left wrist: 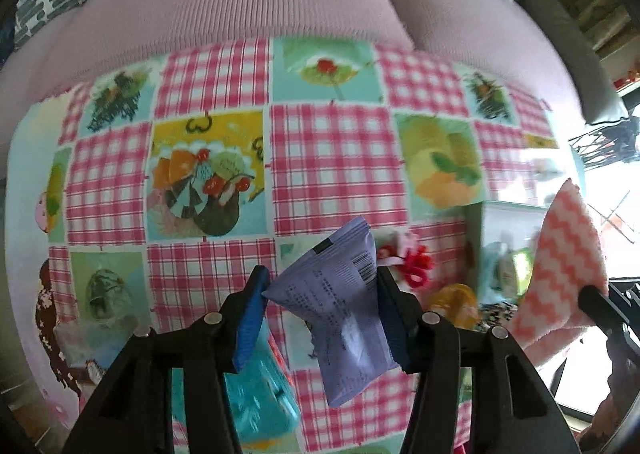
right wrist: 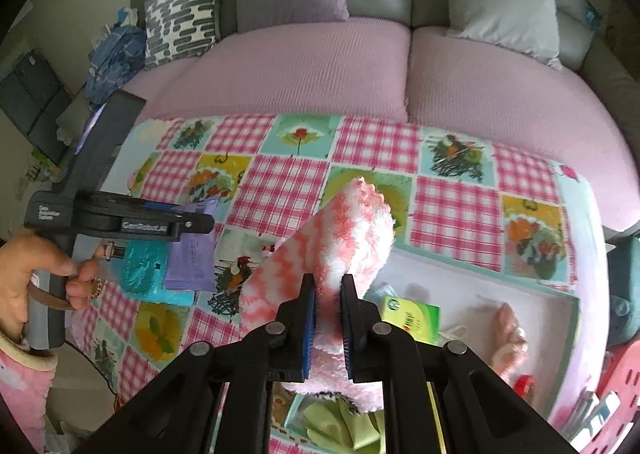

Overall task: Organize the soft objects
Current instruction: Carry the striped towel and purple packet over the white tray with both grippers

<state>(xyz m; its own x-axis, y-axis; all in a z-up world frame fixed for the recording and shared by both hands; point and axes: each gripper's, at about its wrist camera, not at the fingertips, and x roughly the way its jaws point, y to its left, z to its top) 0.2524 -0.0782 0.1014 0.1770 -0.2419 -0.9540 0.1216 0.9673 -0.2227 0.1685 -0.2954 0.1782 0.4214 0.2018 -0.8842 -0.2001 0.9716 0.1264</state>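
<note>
My left gripper (left wrist: 320, 286) is shut on a purple tissue packet (left wrist: 340, 302) and holds it above the patchwork tablecloth (left wrist: 332, 158). The packet (right wrist: 192, 258) and the left gripper (right wrist: 188, 224) also show at the left of the right wrist view. My right gripper (right wrist: 329, 314) is shut on a pink-and-white fluffy cloth (right wrist: 320, 250), held up over the table; the cloth (left wrist: 564, 266) shows at the right of the left wrist view. A teal packet (right wrist: 144, 270) lies on the table under the left gripper.
A white tray (right wrist: 440, 266) at the right holds a green box (right wrist: 408, 314) and a pink soft item (right wrist: 508, 330). A red hair tie (left wrist: 418, 268) and an orange object (left wrist: 456, 304) lie near it. A pink-covered sofa (right wrist: 320, 66) with cushions is behind the table.
</note>
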